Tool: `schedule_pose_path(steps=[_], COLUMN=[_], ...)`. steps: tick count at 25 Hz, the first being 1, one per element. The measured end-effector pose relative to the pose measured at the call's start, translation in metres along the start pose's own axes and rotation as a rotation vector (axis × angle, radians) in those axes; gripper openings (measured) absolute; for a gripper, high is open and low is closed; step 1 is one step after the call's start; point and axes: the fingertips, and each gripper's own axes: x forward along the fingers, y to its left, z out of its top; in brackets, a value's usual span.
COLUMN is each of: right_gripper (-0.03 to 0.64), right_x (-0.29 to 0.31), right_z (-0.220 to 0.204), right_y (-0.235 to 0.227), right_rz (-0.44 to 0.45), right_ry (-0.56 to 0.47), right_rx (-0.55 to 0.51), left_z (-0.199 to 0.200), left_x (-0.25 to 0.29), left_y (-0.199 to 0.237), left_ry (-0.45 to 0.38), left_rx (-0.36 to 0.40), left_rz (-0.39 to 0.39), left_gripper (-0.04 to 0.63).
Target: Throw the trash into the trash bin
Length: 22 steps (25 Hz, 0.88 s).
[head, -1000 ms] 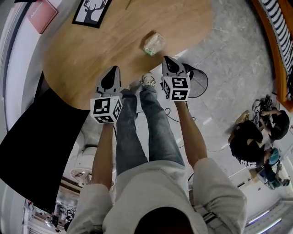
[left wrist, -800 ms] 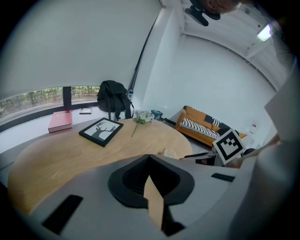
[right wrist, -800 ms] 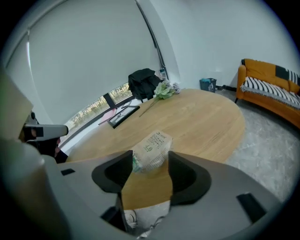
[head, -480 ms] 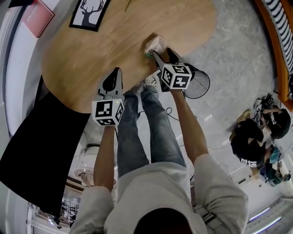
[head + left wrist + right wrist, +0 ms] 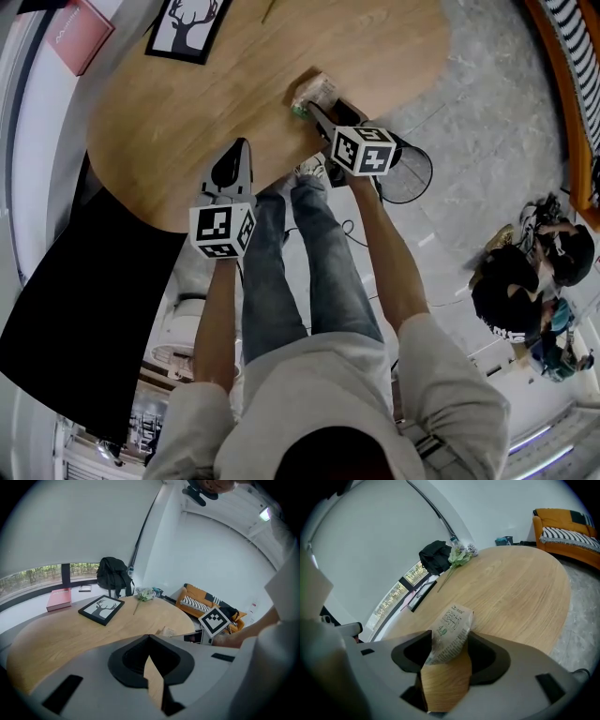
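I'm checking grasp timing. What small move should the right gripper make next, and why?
Probably finish closing the right gripper on the printed wrapper: it lies on the table between the jaws, which have just been closing but stand apart, not yet pinching it.

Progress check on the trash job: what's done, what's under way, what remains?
Done: only the approach. In hand: the right gripper straddles the printed wrapper on the wooden table; its open jaws have just been closing, not gripping yet. Remaining: grip, lift, carry it to the mesh trash bin on the floor beside the table, release. The left gripper is shut, idle.
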Motion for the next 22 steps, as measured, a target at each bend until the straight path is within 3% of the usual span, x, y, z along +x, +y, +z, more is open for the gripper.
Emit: schedule_pose_path(steps=[10,22], right_gripper=[0.109,0.087], right_x=[-0.013,-0.032], right_z=[0.006,0.004], right_y=[0.033,0.063], right_rz=[0.065,0.088], right_ry=[-0.041,-0.091], right_rx=[-0.117,-0.230], left_z=[0.001,0.006], left_x=[-0.008,-0.015], left_y=[0.010,0.005], left_ry=[-0.007,-0.022], left_rx=[-0.008,0.015], left_rz=[0.008,-0.005], left_gripper=[0.018,0.018])
